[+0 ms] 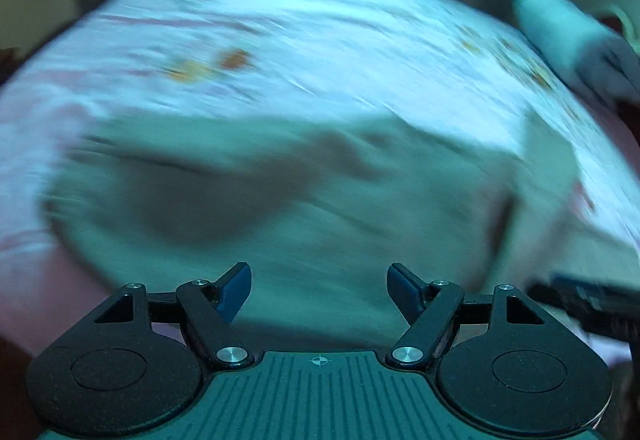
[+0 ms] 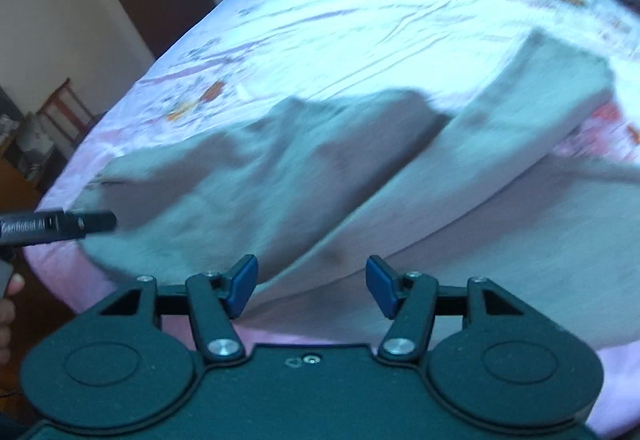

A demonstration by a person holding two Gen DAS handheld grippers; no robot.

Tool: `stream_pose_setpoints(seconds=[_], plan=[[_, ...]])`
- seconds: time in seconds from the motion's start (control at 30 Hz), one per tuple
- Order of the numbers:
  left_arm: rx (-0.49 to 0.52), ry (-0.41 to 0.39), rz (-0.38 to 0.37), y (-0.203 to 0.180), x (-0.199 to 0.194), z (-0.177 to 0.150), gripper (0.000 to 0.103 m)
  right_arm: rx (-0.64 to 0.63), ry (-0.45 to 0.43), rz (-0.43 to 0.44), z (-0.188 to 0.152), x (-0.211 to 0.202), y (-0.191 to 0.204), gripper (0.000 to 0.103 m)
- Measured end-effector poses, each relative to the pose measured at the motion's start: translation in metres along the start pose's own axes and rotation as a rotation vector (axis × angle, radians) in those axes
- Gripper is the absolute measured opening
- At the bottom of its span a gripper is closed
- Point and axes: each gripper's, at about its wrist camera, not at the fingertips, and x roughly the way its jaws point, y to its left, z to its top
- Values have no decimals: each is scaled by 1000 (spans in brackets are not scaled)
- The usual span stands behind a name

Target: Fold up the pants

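The grey pants (image 2: 280,176) lie spread on the bed (image 2: 360,20), legs reaching far right. Soft and limp, they likely sag unless pinched at a hem or waistband. Left tool (image 1: 319,290) and right tool (image 2: 312,286) are both released, empty.

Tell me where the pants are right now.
The pants lie spread on the bed near its front edge, just ahead of both open hand-held grippers.

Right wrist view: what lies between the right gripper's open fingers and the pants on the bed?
Nothing lies between. In the right wrist view the right gripper is open and empty, and the grey pants on the bedsheet show directly through the gap.
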Motion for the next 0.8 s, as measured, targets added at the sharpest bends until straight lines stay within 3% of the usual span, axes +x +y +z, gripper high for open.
stream_pose_setpoints(seconds=[0.13, 0.47, 0.63, 0.8], plan=[[28, 70, -45, -46, 26, -15, 74, 55, -7, -26, 1, -7, -26, 52], [29, 57, 65, -65, 47, -31, 74, 134, -7, -84, -6, -16, -71, 54], [116, 62, 134, -87, 55, -36, 74, 134, -1, -89, 1, -8, -71, 54], [113, 69, 117, -85, 53, -33, 74, 115, 16, -123, 17, 5, -52, 54]])
